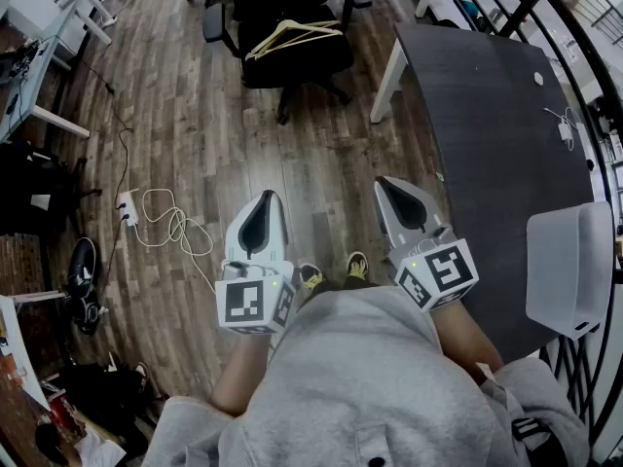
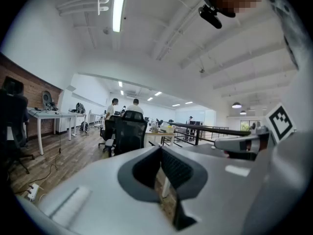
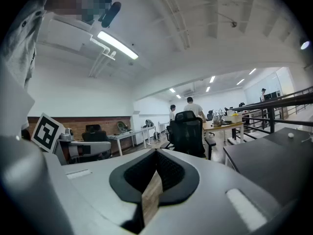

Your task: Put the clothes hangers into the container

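Pale wooden clothes hangers (image 1: 292, 35) lie on the seat of a black office chair (image 1: 282, 56) at the far side of the wooden floor. A white container (image 1: 569, 266) stands on the dark table (image 1: 487, 115) at the right. My left gripper (image 1: 265, 197) and right gripper (image 1: 385, 183) are held side by side, nearly level, well short of the chair. Both are shut with nothing in them. In the left gripper view the chair (image 2: 128, 131) shows beyond the shut left gripper (image 2: 160, 149). The right gripper view has the chair (image 3: 188, 131) past the right gripper (image 3: 156, 152). The chair back hides the hangers there.
A power strip with a looped white cable (image 1: 161, 222) lies on the floor at the left. White desks (image 1: 44, 56) stand along the left side, and a black railing (image 1: 584, 47) runs behind the dark table. Two people (image 3: 188, 106) stand beyond the chair.
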Available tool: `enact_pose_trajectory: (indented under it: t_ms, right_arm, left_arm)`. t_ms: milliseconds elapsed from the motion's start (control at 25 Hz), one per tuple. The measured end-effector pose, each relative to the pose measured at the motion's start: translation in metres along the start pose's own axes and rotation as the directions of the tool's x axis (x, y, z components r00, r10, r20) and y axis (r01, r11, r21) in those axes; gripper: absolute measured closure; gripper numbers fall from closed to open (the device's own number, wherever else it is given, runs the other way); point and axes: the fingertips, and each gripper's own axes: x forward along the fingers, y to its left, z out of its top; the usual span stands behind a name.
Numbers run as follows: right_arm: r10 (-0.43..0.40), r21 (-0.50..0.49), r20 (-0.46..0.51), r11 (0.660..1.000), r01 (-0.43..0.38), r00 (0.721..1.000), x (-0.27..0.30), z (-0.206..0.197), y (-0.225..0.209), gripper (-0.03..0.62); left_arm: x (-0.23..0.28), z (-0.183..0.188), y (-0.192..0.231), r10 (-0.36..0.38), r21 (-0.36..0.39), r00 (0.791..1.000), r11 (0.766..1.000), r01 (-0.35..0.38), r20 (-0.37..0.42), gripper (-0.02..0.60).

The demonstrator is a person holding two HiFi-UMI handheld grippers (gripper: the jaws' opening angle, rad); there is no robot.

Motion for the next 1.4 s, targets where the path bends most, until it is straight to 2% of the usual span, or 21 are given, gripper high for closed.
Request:
enact_pose_trajectory:
  t_ms: [600,840,1000,1160,1400]
  right_arm:
    - [-0.029,-0.026,-0.02,0.999,0.028,0.999,0.015,0.004,0.033,0.595]
    - [-0.05,-0.045,-0.004,0.998,0.05,0.999,0.021,0.007,0.053,0.595]
    - [-0.035,-0.039,0.004,0.999,0.035,0.999,0.019,0.007,0.068,0.595]
    - [-0.064,-0.065,0.012,0.996,0.064,0.998,0.02,0.01,0.074,0.597]
    - [-0.056,-0.06,0.023,0.997,0.058,0.998,0.024,0.014,0.08,0.597]
  left_arm:
    - [-0.021,0.009,0.037,-0.014,-0.017,1.0,1.0,0.015,0.025,0.571]
    - [-0.035,0.009,0.056,-0.036,-0.013,0.999,0.999,0.036,0.023,0.571]
    - [-0.044,0.01,0.065,-0.038,-0.007,0.999,0.999,0.038,0.027,0.571]
    - [-0.05,0.009,0.074,-0.036,-0.02,0.999,0.999,0.036,0.031,0.571]
    - [-0.052,0.013,0.077,-0.05,-0.018,0.998,0.999,0.051,0.05,0.571]
